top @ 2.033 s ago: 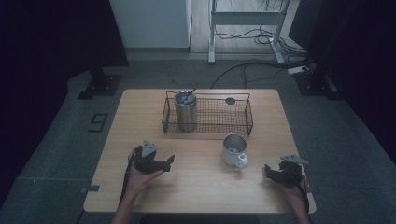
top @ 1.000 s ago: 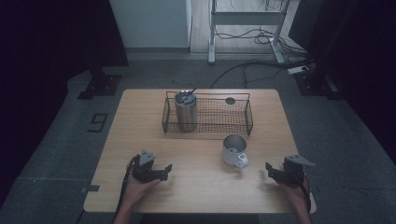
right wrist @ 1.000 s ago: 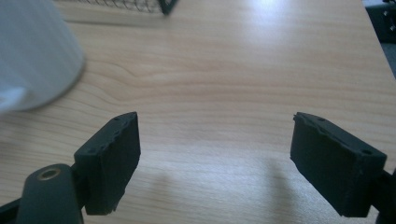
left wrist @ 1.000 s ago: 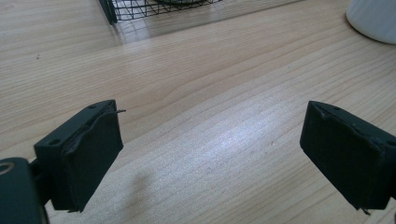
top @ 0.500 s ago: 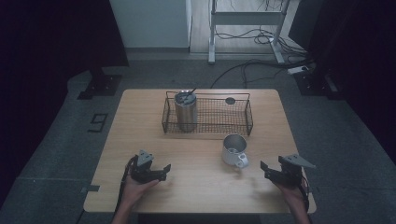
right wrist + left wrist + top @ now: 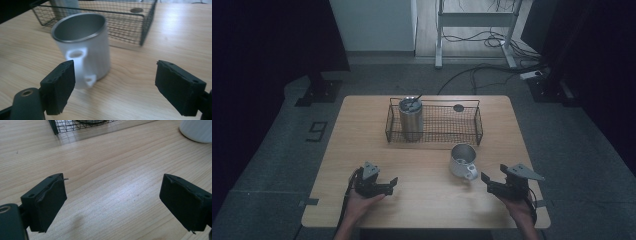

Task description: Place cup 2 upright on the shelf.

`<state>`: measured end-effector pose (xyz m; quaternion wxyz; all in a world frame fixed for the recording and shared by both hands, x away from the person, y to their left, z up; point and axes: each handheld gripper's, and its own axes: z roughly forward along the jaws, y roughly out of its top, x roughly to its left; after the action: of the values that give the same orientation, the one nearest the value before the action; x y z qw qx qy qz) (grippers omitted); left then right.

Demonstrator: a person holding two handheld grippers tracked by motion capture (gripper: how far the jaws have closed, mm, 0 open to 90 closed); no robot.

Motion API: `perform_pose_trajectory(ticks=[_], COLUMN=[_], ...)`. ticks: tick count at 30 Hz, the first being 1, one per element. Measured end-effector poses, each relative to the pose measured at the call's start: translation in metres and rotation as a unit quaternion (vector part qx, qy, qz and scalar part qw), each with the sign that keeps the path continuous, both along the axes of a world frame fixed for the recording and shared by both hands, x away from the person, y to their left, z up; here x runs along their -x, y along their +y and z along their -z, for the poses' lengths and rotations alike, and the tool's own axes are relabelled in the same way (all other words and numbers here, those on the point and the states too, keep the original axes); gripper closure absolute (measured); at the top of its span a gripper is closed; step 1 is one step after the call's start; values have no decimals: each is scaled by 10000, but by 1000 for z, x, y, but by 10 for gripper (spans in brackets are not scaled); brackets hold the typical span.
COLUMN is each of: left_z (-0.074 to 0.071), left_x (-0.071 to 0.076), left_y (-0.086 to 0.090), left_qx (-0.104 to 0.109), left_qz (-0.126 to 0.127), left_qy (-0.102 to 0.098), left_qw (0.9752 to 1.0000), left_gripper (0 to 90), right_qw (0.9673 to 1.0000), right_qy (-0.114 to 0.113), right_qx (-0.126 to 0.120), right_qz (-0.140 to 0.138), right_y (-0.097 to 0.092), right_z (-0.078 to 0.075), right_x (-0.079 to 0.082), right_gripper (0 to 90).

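A white mug (image 6: 462, 161) with a metal inside stands on the wooden table (image 6: 422, 210), in front of a black wire basket (image 6: 434, 124). Its handle faces my right gripper (image 6: 487, 183), which is open a short way to its right. In the right gripper view the mug (image 6: 83, 50) stands just beyond the open gripper (image 6: 115, 75), nearer the left jaw. My left gripper (image 6: 388, 186) is open near the front left, over bare wood. The left gripper view has the gripper (image 6: 113, 192) wide open with nothing in it and the mug (image 6: 197, 130) at the top right.
A steel tumbler (image 6: 411, 119) with a straw stands in the basket's left end. A small dark disc (image 6: 458, 107) lies at its back right. In the right gripper view the basket (image 6: 117, 22) is behind the mug. Cables and a desk frame (image 6: 474, 20) are on the floor beyond.
My left gripper has drawn back toward the near edge of the table. My right gripper has edged left toward the mug. Mug, basket and tumbler have not moved.
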<state>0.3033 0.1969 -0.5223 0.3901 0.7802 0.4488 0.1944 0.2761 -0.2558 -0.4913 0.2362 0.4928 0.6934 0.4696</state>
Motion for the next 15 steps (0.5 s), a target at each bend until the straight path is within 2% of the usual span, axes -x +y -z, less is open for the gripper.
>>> perform_pose_trajectory(ticks=[5,15], left_z=[1,-1], left_x=[0,2], left_y=[-2,-5], left_qx=[-5,7], left_qz=[10,59], left_qy=[13,17], left_qw=[10000,10000], left_gripper=[71,72], right_qw=[9998,9995], right_qy=[-48,-42], right_qx=[48,195], right_qz=[-184,-256], right_y=[13,30], right_z=[-5,-9], right_x=[0,-10], right_gripper=[154,132])
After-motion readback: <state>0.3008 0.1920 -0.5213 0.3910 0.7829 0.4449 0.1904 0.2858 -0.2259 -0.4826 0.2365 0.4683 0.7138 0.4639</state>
